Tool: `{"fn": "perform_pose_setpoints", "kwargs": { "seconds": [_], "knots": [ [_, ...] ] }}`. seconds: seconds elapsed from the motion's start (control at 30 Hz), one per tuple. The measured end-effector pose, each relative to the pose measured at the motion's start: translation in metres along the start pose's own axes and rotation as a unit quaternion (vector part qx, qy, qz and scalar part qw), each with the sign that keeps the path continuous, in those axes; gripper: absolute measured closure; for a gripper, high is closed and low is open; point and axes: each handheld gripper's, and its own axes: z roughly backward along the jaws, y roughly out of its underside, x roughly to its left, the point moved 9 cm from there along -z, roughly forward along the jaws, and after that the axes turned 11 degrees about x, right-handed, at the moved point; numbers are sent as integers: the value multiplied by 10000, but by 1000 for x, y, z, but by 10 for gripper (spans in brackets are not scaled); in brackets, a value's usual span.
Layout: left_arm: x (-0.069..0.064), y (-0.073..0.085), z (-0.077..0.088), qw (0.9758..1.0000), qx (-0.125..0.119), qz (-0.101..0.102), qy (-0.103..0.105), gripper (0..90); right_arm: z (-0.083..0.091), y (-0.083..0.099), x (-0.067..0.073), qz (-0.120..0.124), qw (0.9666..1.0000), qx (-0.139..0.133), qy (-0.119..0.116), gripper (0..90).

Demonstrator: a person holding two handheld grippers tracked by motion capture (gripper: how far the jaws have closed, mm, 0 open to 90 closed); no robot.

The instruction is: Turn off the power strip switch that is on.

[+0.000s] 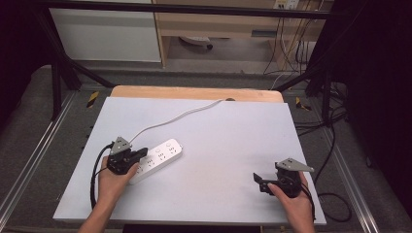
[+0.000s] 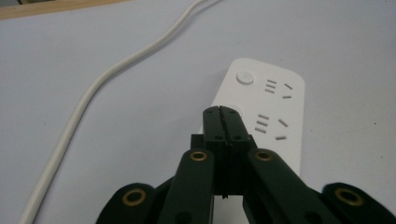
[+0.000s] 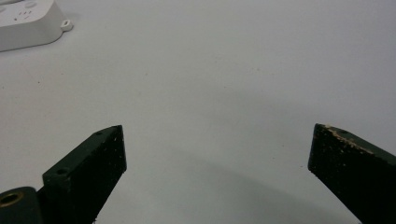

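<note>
White power strip (image 1: 158, 159) lying flat on the pale grey table top (image 1: 223, 145), left of centre and set at a slant, its far end toward the middle of the table. Its upper face carries socket slots and round buttons; in the left gripper view the strip (image 2: 261, 109) shows two socket groups and a round button near its far end. A white cable (image 1: 180, 116) leaves the strip and curves away across the table to the far edge, where a strip of wooden board (image 1: 197, 93) shows beyond the grey surface; in the left gripper view the cable (image 2: 93, 88) runs along the left side.

Left gripper (image 1: 141, 154), held in the person's left hand (image 1: 112, 182), positioned over the near end of the power strip. In the left gripper view its jaws are pressed together with no gap, tips (image 2: 222, 116) directly above the strip's face beside a round button; whether the tips touch the strip cannot be told.

Right gripper (image 1: 258, 180), held in the right hand (image 1: 294, 201), low over bare table at the near right, well apart from the strip. In the right gripper view (image 3: 217, 140) its jaws stand wide, nothing between them; a corner of the power strip (image 3: 28, 23) appears at upper left.
</note>
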Motion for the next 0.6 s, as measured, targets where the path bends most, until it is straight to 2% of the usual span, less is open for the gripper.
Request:
{"fn": "perform_pose_setpoints", "kwargs": {
  "seconds": [0.03, 0.07, 0.1, 0.13, 0.27, 0.33, 0.43, 0.47, 0.5, 0.6],
  "knots": [
    [0, -1, 1, 10000, -57, 13, 11, 895, 0, 0, 0, 3, 10000, 3, 6, 53],
    [0, -1, 1, 10000, -63, 23, -18, 795, 0, 0, 0, -7, 10000, 1, -6, 53],
    [0, -1, 2, 10000, -86, 39, -25, 795, 0, 0, 0, -7, 10000, 1, -6, 53],
    [0, -2, 2, 9999, -120, 58, -16, 734, -1, 0, 0, -13, 10000, 6, -12, 52],
    [0, -4, 3, 9997, -221, 98, 0, 664, -1, 0, 1, -17, 10000, 1, -25, 52],
    [0, -6, 5, 9994, -305, 139, 15, 593, 0, -1, 0, -30, 10000, -18, -25, 52],
    [-1, -11, 9, 9988, -434, 185, 113, 511, 1, -1, 1, -16, 10000, -46, -22, 51],
    [-1, -12, 9, 9987, -468, 198, 103, 511, 1, -1, 1, -16, 10000, -46, -22, 51],
    [-2, -13, 11, 9985, -505, 201, 106, 471, 1, -1, 1, -19, 10000, -45, -26, 51],
    [-7, -17, 14, 9977, -602, 195, 237, 426, 0, -1, 1, -2, 10000, -19, -21, 51]
  ]
}}
